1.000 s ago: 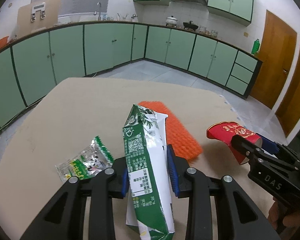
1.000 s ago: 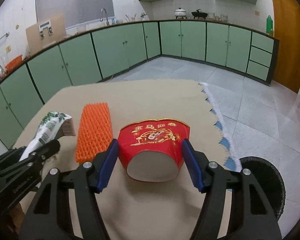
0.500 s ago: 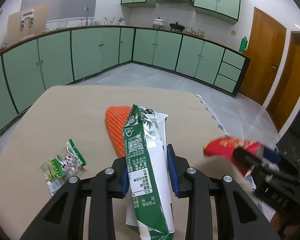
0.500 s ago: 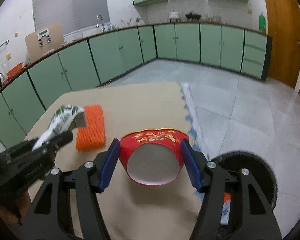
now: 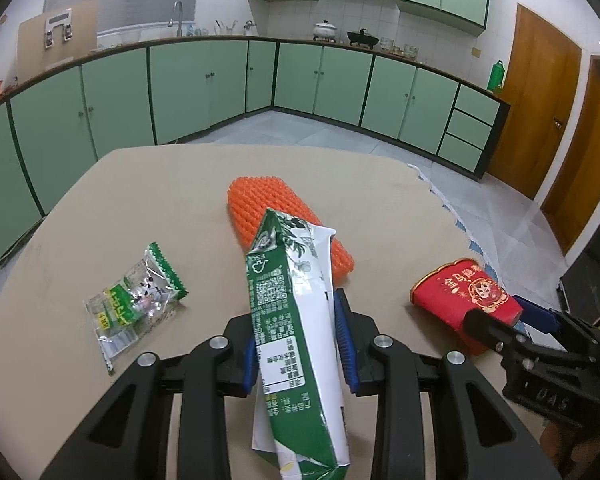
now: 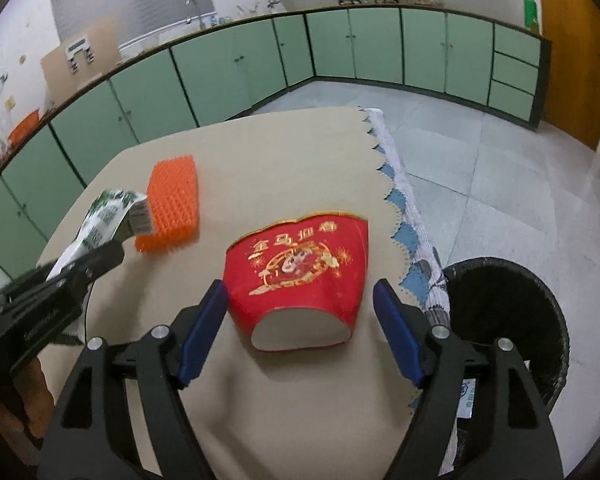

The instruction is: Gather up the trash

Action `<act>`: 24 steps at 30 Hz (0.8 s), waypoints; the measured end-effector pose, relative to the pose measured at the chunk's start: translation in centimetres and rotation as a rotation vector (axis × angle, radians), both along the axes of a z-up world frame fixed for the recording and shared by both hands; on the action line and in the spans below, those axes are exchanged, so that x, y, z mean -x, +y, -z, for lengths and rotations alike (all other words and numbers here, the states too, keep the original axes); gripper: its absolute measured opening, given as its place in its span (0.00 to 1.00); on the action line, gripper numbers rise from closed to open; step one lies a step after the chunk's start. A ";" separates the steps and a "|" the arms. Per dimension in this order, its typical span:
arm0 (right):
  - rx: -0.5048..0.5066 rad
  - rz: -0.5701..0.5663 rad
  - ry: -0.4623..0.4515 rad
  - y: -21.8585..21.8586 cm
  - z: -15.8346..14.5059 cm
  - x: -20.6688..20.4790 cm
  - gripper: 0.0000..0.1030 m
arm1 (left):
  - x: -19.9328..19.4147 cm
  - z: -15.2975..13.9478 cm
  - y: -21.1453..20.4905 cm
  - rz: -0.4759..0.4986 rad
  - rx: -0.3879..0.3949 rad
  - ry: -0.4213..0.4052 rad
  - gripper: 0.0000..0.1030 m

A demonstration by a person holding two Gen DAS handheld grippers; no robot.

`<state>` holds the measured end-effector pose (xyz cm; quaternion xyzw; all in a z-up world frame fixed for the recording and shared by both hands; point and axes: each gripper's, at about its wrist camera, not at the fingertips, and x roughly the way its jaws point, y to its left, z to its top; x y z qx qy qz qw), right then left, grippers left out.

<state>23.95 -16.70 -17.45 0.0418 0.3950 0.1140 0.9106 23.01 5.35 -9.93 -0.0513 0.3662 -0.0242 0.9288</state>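
My left gripper [image 5: 296, 344] is shut on a flattened green and white drink carton [image 5: 288, 304], which stands up between its blue pads above the table. In the right wrist view that carton [image 6: 108, 216] shows at the left. My right gripper [image 6: 300, 320] is opening. A squashed red paper cup with gold print [image 6: 300, 264] lies between its jaws near the table's right edge, with a gap to the right pad. The left wrist view has the cup [image 5: 456, 292] at the right. A clear and green snack wrapper [image 5: 136, 304] lies on the table at the left.
An orange spiky mat [image 5: 264, 208] lies mid-table, beyond the carton. A black lined trash bin [image 6: 540, 288] stands on the floor just past the table's scalloped right edge [image 6: 396, 196]. The tan table [image 5: 140, 200] is ringed by green kitchen cabinets.
The right gripper carried the red cup rightward toward the table edge and the bin, then its jaws spread and the pads came off the cup. The left gripper kept its grip on the carton.
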 end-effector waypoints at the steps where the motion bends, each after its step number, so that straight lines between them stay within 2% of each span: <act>1: -0.008 -0.008 0.007 0.1 0.1 -0.2 0.70 | 0.0 0.0 0.0 -0.001 0.002 -0.001 0.31; 2: -0.015 -0.018 0.013 0.1 0.1 -0.4 0.66 | -0.1 0.1 0.1 0.000 0.004 -0.001 0.31; 9: 0.005 -0.045 -0.010 1.4 0.2 0.1 0.63 | -0.2 0.5 0.4 -0.001 0.012 0.008 0.31; 13: -0.017 -0.040 -0.027 1.0 -0.2 0.6 0.61 | -0.2 0.3 0.1 0.000 0.010 0.008 0.31; 19: -0.008 -0.030 -0.103 0.0 -2.6 1.7 0.60 | -0.1 -0.7 -0.5 0.017 0.013 -0.009 0.31; 24: -0.009 0.024 -0.160 -2.4 -4.8 2.6 0.60 | 0.1 -1.9 -2.5 0.057 0.019 -0.031 0.31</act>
